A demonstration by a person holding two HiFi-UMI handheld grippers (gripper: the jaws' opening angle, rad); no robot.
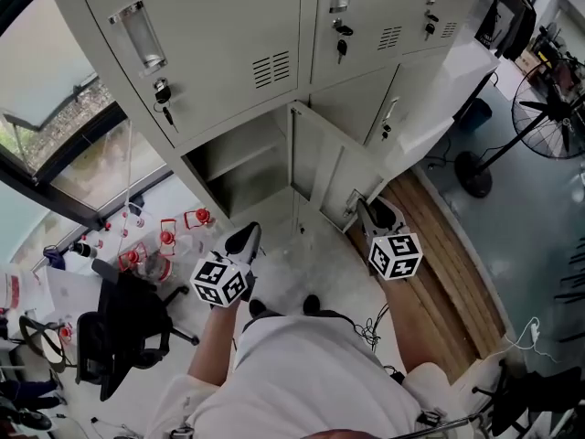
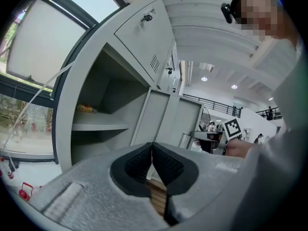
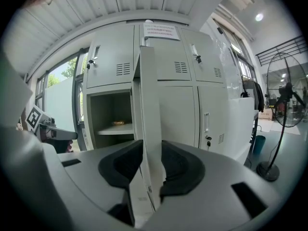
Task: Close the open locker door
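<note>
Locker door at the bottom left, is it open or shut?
Open: the door stands out edge-on, baring the shelf inside.

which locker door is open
The lower left door, swung out with its edge clamped in the right gripper's jaws; the other doors sit shut.

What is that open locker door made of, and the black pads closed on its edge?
Locker door: probably thin sheet steel with a smooth pale-grey painted coat; its edge looks like a slim folded flange. Pads of the right gripper: probably rubber or dense foam, matte black with no shine.
</note>
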